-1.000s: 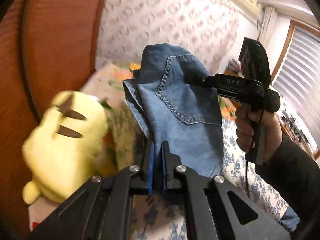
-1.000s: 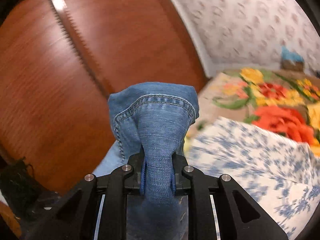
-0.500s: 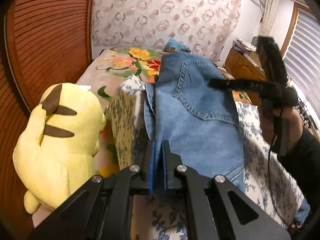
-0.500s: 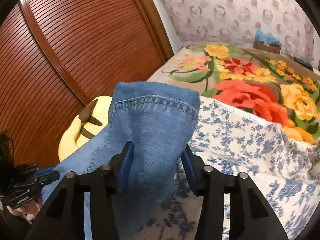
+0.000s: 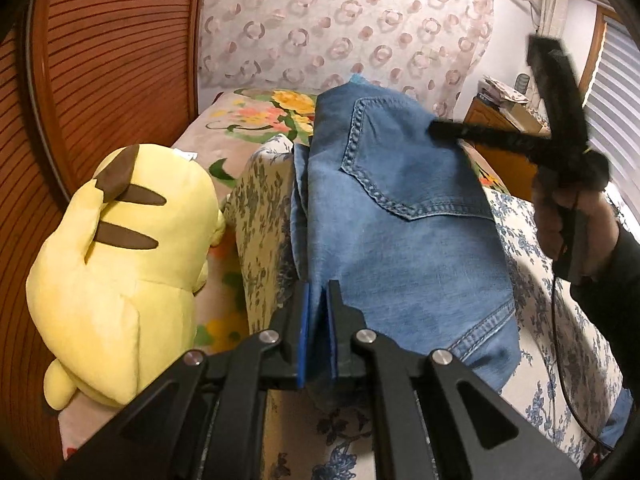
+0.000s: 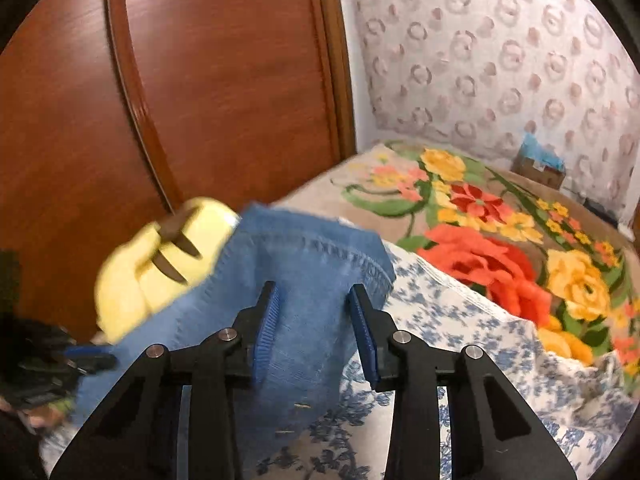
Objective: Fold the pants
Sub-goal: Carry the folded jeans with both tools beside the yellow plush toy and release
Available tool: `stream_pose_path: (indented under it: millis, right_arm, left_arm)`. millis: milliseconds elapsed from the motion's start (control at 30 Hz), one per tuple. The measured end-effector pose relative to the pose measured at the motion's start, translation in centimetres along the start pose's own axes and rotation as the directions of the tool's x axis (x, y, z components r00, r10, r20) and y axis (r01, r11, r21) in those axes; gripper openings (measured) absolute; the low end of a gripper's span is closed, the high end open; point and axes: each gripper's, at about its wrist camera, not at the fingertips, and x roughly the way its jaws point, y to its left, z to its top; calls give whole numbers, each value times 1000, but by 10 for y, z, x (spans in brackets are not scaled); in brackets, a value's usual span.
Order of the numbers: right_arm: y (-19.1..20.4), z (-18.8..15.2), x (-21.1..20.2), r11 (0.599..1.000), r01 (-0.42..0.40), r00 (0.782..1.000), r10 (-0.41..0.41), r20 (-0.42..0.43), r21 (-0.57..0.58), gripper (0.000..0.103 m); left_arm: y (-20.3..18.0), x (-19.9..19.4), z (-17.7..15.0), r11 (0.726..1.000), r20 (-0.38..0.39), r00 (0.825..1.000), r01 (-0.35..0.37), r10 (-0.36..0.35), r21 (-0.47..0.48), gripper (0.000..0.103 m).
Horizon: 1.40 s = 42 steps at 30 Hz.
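Note:
The blue denim pants [image 5: 400, 216] lie folded on the blue-flowered bedspread [image 5: 532, 320], back pocket up. My left gripper [image 5: 318, 292] is shut on the near edge of the pants. In the right wrist view the pants [image 6: 312, 280] lie between the fingers of my right gripper [image 6: 314, 300], which is open and no longer pinches the cloth. The right gripper also shows in the left wrist view [image 5: 436, 126] over the far right part of the pants, held by a hand.
A yellow plush toy [image 5: 120, 264] lies left of the pants beside the wooden wardrobe [image 5: 100, 60]. A bright flowered blanket [image 6: 500, 232] covers the far half of the bed. A wooden cabinet [image 5: 496, 136] stands at the back right.
My right gripper has opened and let go of the pants. The pants have come down from held up in the air onto the bed. My left gripper stays shut on them.

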Motion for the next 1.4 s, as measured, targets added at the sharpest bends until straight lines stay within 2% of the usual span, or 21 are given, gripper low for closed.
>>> stream_pose_path:
  millis: [67, 133, 267, 400, 700, 767, 867, 933, 1000, 1133, 1400]
  right_arm:
    - [-8, -7, 14, 999, 40, 999, -39, -37, 21, 36]
    - [-14, -13, 18, 998, 32, 999, -30, -39, 54, 36]
    - [-14, -19, 18, 998, 46, 998, -44, -39, 49, 36]
    - [-16, -18, 9, 995, 36, 999, -33, -39, 88, 36]
    - [15, -36, -23, 997, -39, 999, 39, -3, 71, 36]
    - [17, -39, -21, 996, -40, 999, 41, -13, 77, 36]
    - [15, -45, -16, 995, -34, 999, 38, -34, 96, 36]
    - [14, -48, -22, 995, -28, 999, 31, -29, 101, 36]
    - [15, -52, -34, 995, -18, 1000, 21, -22, 100, 36]
    - [17, -71, -79, 994, 1, 1000, -4, 20, 105, 36]
    - [12, -116, -189, 983, 77, 988, -97, 119, 169, 37]
  left_arm:
    - [0, 1, 1, 1000, 0, 1000, 0, 0, 0, 6]
    - [-1, 1, 1, 1000, 2, 1000, -7, 7, 8, 6]
    - [-2, 3, 4, 999, 1, 1000, -24, 24, 22, 6]
    - [-5, 0, 6, 999, 9, 999, -42, 42, 29, 6]
    - [-12, -17, 12, 997, 54, 996, -68, 66, 35, 6]
    - [-15, -21, 13, 996, 63, 995, -78, 75, 43, 10]
    - [-24, -30, 13, 992, 86, 991, -105, 99, 68, 21]
    - [-33, -38, 13, 990, 103, 990, -107, 98, 87, 36]
    - [-41, -45, 12, 991, 110, 991, -91, 80, 96, 43]
    - [-66, -59, 9, 987, 129, 988, -97, 80, 130, 48]
    - [-132, -95, -5, 986, 174, 984, -70, 44, 150, 49]
